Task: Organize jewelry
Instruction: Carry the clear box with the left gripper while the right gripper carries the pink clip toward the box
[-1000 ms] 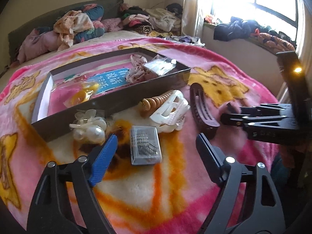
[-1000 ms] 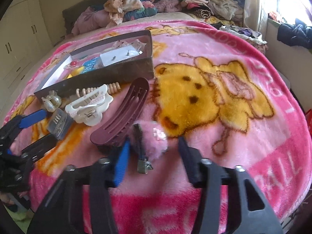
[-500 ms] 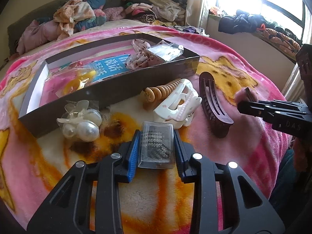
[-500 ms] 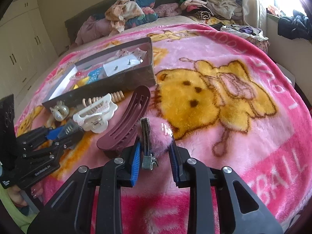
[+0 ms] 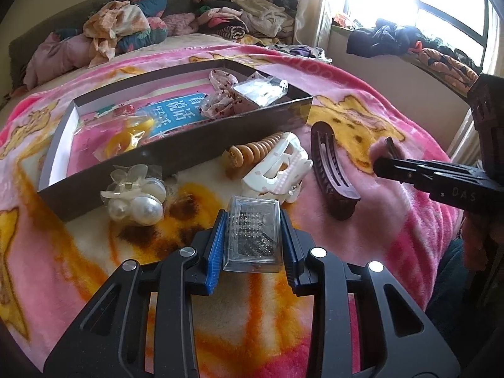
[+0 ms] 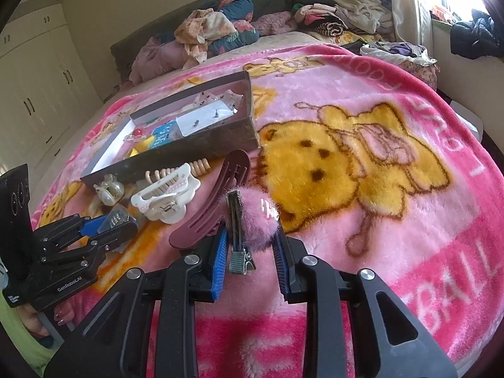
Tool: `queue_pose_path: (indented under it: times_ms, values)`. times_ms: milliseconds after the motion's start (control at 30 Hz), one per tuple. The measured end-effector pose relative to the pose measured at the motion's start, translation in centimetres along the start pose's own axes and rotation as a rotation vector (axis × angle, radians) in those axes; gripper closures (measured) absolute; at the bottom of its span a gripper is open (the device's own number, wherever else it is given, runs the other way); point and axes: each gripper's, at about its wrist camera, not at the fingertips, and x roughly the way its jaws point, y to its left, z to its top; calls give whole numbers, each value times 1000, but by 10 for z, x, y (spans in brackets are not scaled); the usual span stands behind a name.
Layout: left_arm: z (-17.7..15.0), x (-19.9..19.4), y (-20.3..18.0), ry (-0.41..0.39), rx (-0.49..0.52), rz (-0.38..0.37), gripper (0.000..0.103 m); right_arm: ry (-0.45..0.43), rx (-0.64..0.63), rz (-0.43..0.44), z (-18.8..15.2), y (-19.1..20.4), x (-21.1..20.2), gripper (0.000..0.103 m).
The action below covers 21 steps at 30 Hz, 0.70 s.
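Observation:
My left gripper [image 5: 252, 239] is shut on a small clear plastic case of dark beads [image 5: 254, 236], held just above the blanket; it also shows in the right wrist view [image 6: 115, 220]. My right gripper [image 6: 250, 249] is shut on a fluffy pink pom-pom hair clip [image 6: 252, 220], lifted slightly. A dark shallow box [image 5: 176, 154] holding bagged items lies beyond. In front of it lie a pearl clip [image 5: 135, 201], a tan spiral hair tie [image 5: 252, 154], a white claw clip [image 5: 277, 170] and a maroon banana clip [image 5: 330, 173].
A pink cartoon blanket [image 6: 346, 163] covers the bed. Piled clothes [image 5: 126, 31] lie along the headboard, more clothes on the windowsill [image 5: 409, 44] at the right. White wardrobe doors [image 6: 31, 94] stand at the left.
Both grippers went from open to shut: the left closed on the clear bead case, the right on the pink pom-pom clip, and both items are now raised slightly.

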Motion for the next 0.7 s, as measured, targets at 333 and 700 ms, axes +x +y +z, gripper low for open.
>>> queue_pose_path:
  times_ms: [333,700]
  values:
    - [13,-14,7,-41,-20,5,79,-32,-11,26,8,10,-11,77]
    - [31,-21,18,-80,-37,5,79,-66,-36,52,26,27,-17,77]
